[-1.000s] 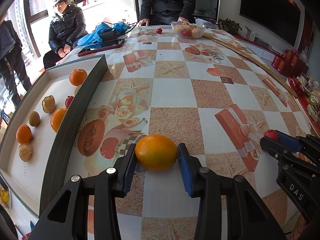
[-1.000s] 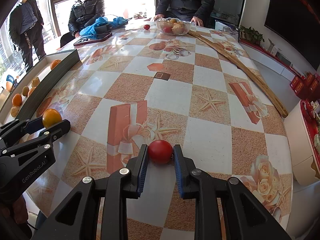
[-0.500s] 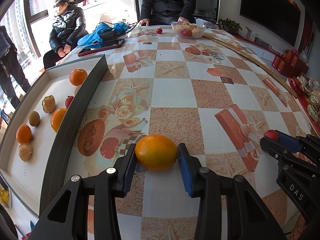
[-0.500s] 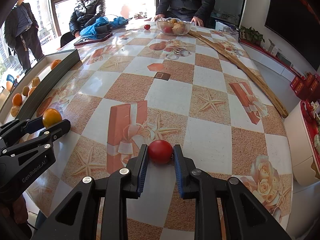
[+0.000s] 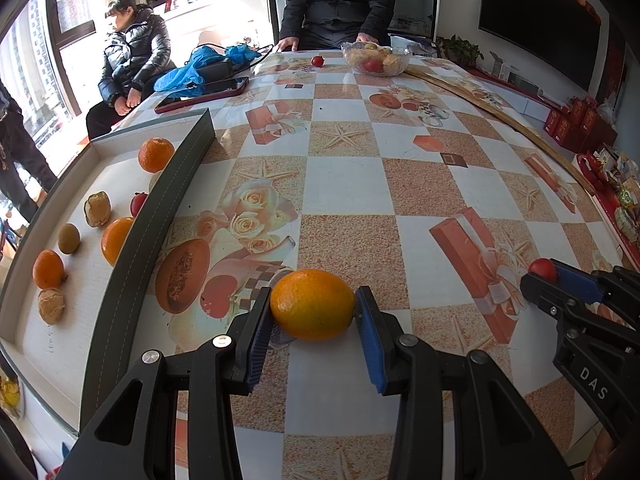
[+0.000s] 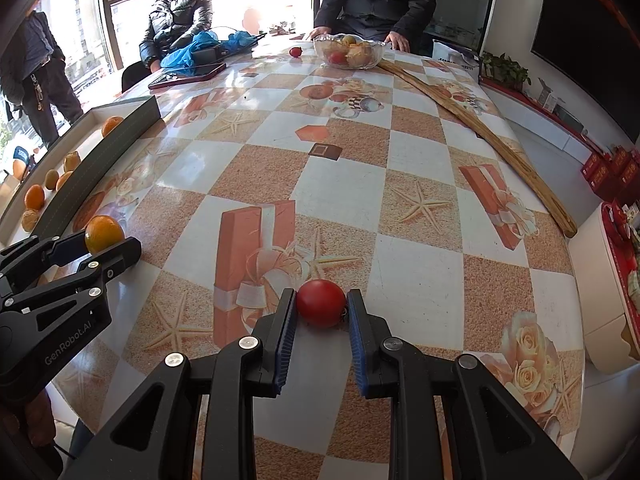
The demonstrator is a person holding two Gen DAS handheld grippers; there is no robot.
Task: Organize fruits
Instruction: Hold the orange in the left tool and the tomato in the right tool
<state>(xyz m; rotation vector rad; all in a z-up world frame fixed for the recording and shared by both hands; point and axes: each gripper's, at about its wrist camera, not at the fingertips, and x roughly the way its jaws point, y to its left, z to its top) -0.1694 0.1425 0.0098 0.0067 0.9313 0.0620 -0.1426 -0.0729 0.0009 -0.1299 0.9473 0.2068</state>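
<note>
My left gripper (image 5: pixel 313 312) is shut on an orange (image 5: pixel 313 305), held just above the patterned table near its front edge. It also shows in the right wrist view (image 6: pixel 105 234). My right gripper (image 6: pixel 321 312) is shut on a small red fruit (image 6: pixel 321 303), low over the table. It also shows in the left wrist view (image 5: pixel 542 270). A shallow white tray (image 5: pixel 168 176) with a dark rim lies at the left and holds several oranges and brownish fruits, such as one orange (image 5: pixel 156 155).
A glass bowl of fruit (image 5: pixel 376 58) stands at the far end, with a loose red fruit (image 5: pixel 317 61) beside it. A long wooden stick (image 6: pixel 480 132) lies along the right side. A phone (image 5: pixel 202 94) and blue cloth lie far left. People sit and stand around the table.
</note>
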